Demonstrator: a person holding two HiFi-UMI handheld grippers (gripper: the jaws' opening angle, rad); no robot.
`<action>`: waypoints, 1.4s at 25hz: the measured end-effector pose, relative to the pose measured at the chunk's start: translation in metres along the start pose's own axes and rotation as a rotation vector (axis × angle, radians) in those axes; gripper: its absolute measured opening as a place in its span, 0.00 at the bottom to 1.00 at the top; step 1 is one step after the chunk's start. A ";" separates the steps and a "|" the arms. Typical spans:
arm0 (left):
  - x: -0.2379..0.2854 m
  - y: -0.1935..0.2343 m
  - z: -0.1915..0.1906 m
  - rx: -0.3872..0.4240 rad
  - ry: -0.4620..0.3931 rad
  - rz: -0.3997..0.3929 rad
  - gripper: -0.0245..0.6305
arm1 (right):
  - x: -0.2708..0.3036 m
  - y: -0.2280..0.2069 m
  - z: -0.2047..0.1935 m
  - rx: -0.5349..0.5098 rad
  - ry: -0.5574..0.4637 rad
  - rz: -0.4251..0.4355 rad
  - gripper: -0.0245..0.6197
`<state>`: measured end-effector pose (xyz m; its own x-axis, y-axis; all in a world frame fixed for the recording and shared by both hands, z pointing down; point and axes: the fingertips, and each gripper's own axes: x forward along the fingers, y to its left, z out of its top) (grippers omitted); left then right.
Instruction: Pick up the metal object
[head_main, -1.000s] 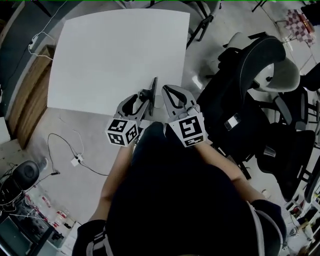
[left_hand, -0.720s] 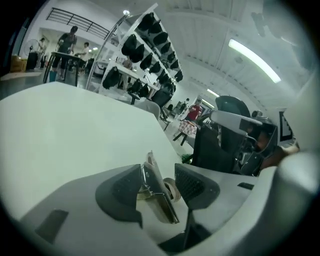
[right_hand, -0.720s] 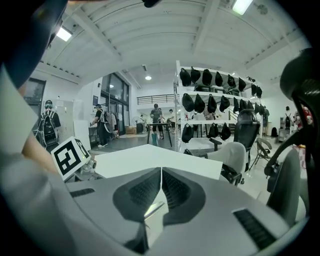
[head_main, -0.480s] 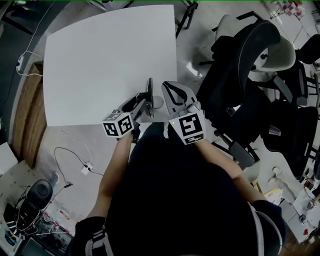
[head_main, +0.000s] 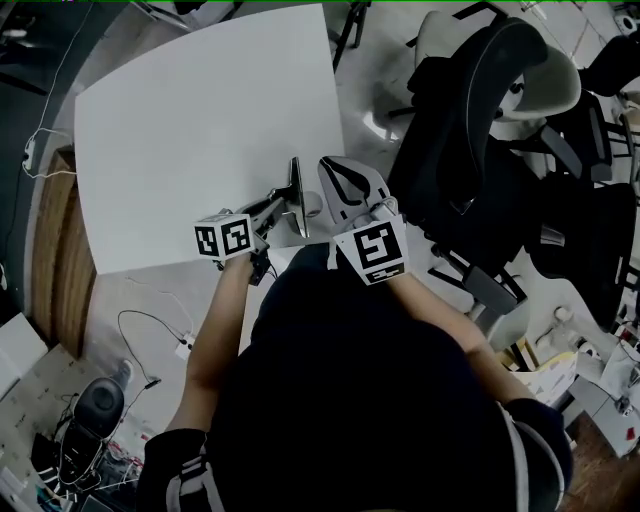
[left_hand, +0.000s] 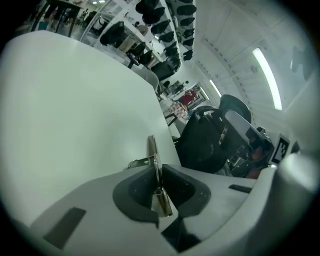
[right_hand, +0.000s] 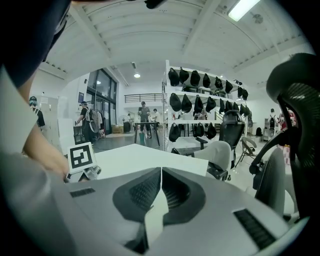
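Note:
The metal object (head_main: 295, 188) is a thin flat strip standing on edge above the near right corner of the white table (head_main: 200, 120). My left gripper (head_main: 289, 207) is closing on it, and in the left gripper view the strip (left_hand: 153, 152) sits between the dark pads (left_hand: 172, 186), which touch both its sides. Its far end sticks out past the fingertips over the table (left_hand: 75, 110). My right gripper (head_main: 336, 168) hovers just to the right, shut with nothing in it. In the right gripper view its jaws (right_hand: 161, 175) meet on a thin line.
Black office chairs (head_main: 480, 150) crowd the floor right of the table. Cables and a power strip (head_main: 185, 342) lie on the floor at the near left. The left gripper's marker cube (right_hand: 81, 157) shows at the left of the right gripper view. People stand far off by shelves.
The left gripper has rolled and drawn slightly left and nearer, carrying the metal strip with it. The right gripper has hardly moved. The head view has swung, so the table sits further left.

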<state>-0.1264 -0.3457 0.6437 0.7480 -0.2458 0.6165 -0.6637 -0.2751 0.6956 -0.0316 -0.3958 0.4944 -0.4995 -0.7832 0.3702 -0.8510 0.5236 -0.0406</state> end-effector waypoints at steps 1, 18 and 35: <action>0.001 -0.002 -0.001 -0.012 0.017 -0.019 0.11 | 0.000 0.000 0.000 -0.001 0.000 -0.001 0.08; -0.036 -0.053 0.044 0.214 -0.253 0.077 0.07 | -0.026 -0.003 0.009 -0.038 -0.035 -0.031 0.08; -0.155 -0.196 0.156 0.749 -0.854 0.298 0.07 | -0.067 -0.017 0.131 -0.120 -0.303 -0.117 0.08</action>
<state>-0.1124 -0.3993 0.3547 0.5082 -0.8581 0.0732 -0.8604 -0.5096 -0.0004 -0.0051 -0.3958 0.3483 -0.4402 -0.8950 0.0726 -0.8894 0.4457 0.1016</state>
